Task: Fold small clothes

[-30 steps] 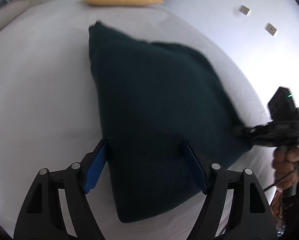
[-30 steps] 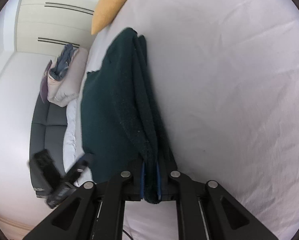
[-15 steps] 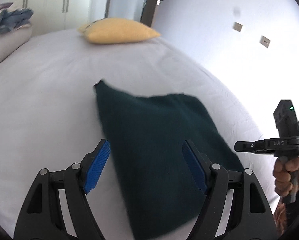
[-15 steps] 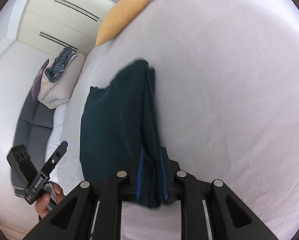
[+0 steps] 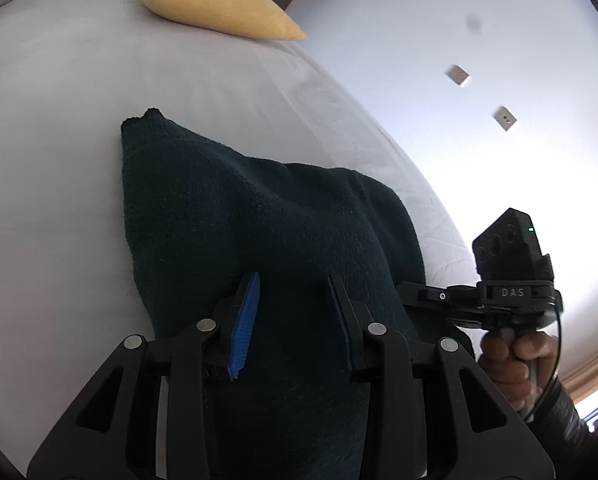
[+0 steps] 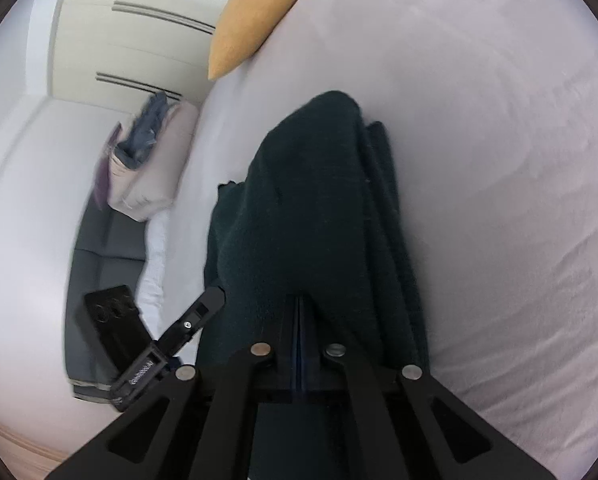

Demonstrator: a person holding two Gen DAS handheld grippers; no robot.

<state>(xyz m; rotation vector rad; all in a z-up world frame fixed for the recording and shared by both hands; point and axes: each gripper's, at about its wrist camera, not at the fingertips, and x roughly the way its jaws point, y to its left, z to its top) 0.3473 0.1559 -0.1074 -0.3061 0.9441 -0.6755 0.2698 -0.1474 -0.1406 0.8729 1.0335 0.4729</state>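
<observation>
A dark green knitted garment (image 5: 259, 220) lies folded in several layers on the white bed (image 5: 59, 120). My left gripper (image 5: 293, 316) is sunk into its near end, jaws closing, with a raised fold of cloth squeezed between the blue pads (image 5: 245, 320). My right gripper (image 6: 299, 304) is shut, and the garment (image 6: 311, 200) rises from its tips as a ridge. Seen from the left wrist, the right gripper (image 5: 415, 292) reaches in at the garment's right edge, held by a hand (image 5: 511, 356). The left gripper (image 6: 215, 296) shows at the garment's left side.
A yellow pillow (image 5: 219, 4) lies at the bed's far end. Beside the bed stands a dark sofa (image 6: 103, 248) with a pinkish cushion and a pile of blue clothes (image 6: 147, 128). The bed's right edge runs close to a white wall with two sockets (image 5: 457, 76).
My left jaws have narrowed from wide open onto the cloth. The right jaws loosened a little, then shut. Both grippers shifted along the garment, which now bunches up between them.
</observation>
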